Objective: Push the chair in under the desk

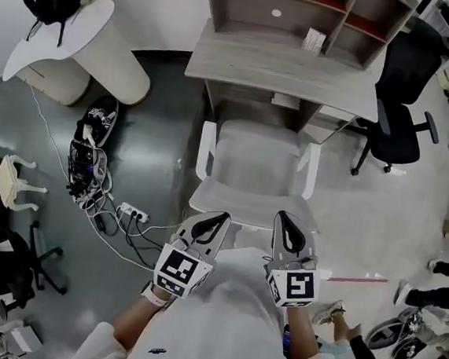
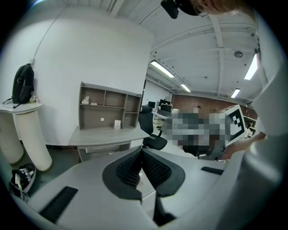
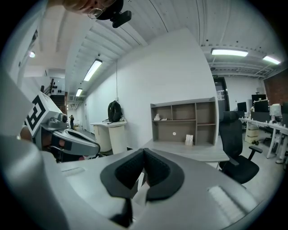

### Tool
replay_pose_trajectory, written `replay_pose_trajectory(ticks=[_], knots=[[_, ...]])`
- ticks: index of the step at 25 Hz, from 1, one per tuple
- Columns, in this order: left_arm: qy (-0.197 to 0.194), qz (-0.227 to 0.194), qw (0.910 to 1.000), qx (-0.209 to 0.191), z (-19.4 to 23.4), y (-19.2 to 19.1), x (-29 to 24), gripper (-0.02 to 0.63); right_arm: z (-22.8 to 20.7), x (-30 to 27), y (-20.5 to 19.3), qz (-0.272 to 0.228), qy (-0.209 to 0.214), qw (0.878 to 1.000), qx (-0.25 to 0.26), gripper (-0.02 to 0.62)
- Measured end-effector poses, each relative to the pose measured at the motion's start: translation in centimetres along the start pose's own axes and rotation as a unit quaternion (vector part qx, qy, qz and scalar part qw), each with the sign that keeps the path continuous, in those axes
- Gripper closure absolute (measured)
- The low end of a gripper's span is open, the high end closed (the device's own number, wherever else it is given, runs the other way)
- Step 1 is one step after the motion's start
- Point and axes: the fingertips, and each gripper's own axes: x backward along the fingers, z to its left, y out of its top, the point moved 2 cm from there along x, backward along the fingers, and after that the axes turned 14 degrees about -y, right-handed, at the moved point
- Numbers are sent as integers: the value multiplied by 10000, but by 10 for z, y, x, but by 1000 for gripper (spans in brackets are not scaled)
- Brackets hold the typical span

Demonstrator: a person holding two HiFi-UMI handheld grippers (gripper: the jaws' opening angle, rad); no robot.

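Note:
A white chair with armrests faces the grey desk, its seat front reaching the desk's edge. In the head view both grippers sit side by side at the top of the chair's backrest. My left gripper is shut, with nothing between its jaws. My right gripper is shut and empty too. Whether the tips press on the backrest I cannot tell. The left gripper view shows its closed black pads with the desk beyond. The right gripper view shows closed pads and the desk ahead.
A shelf unit stands on the desk. A black office chair is to the desk's right. Cables and a power strip lie on the floor at left, near a white stand with a black bag. A person's legs are at right.

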Motion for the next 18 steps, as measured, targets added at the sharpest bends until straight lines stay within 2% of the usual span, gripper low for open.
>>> replay_pose_trajectory(ticks=[5, 9, 14, 18], knots=[[110, 84, 9999, -13, 16, 10, -29, 599, -14, -27, 1, 70, 390, 9991, 143, 583], [68, 249, 9997, 20, 25, 9, -40, 600, -15, -40, -8, 260, 543, 9979, 219, 583], [-122, 379, 9992, -2, 37, 5, -38, 599, -3, -49, -20, 542, 647, 9959, 311, 583], [-454, 690, 9964, -178, 40, -5, -38, 599, 6, -46, -18, 616, 734, 9947, 373, 583]])
